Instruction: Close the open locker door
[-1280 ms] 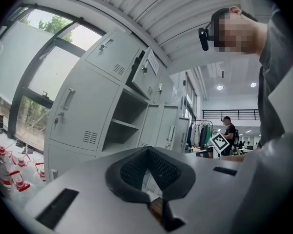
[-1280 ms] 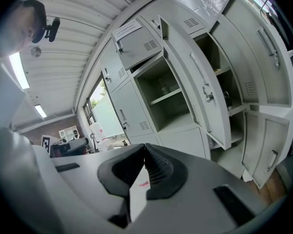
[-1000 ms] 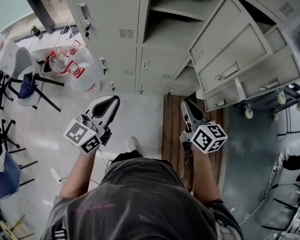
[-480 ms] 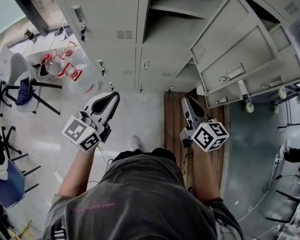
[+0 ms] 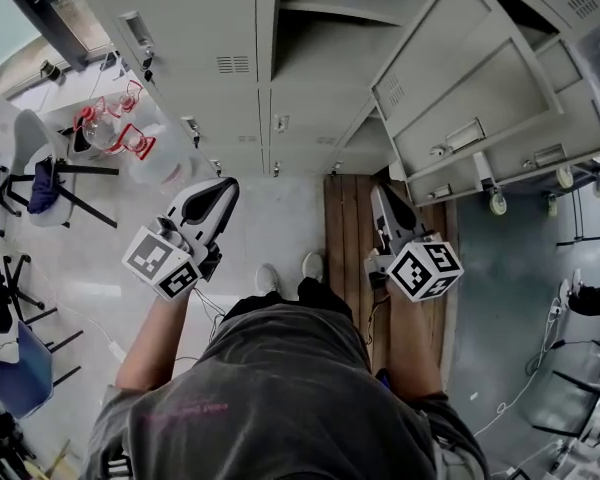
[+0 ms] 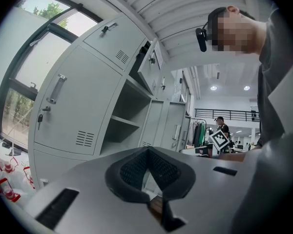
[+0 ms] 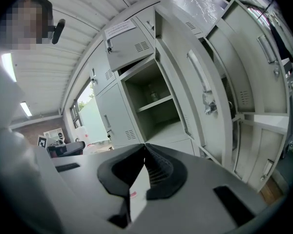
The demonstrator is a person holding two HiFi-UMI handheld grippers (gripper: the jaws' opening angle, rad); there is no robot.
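Locker door stands swung wide out from the grey bank of lockers, ahead of the right hand-held gripper and off to its right. It is well apart from both tools. In the right gripper view the same door rises just right of the jaw tips. Its long handle faces the camera, and the open compartment with one shelf lies straight ahead above the tips. More grey door panels angle outward beyond it, further to the right.

The right hand-held gripper has its jaws pressed together, dark ribbed pads meeting at the tips with nothing between them. It hangs over a wooden strip in the floor, short of the lockers and touching none of them.

The left hand-held gripper is held beside it, well to its left, over pale floor. Its own view shows the pads closed to a point at the tips, and the left hand-held gripper grips nothing. Ahead of it and slightly left is a closed locker with a vertical handle; the open compartment sits just right of that.

Left of the left tool, clear water bottles with red handles stand on the floor near a chair. The person's shoes show between the two tools, nearer the body.
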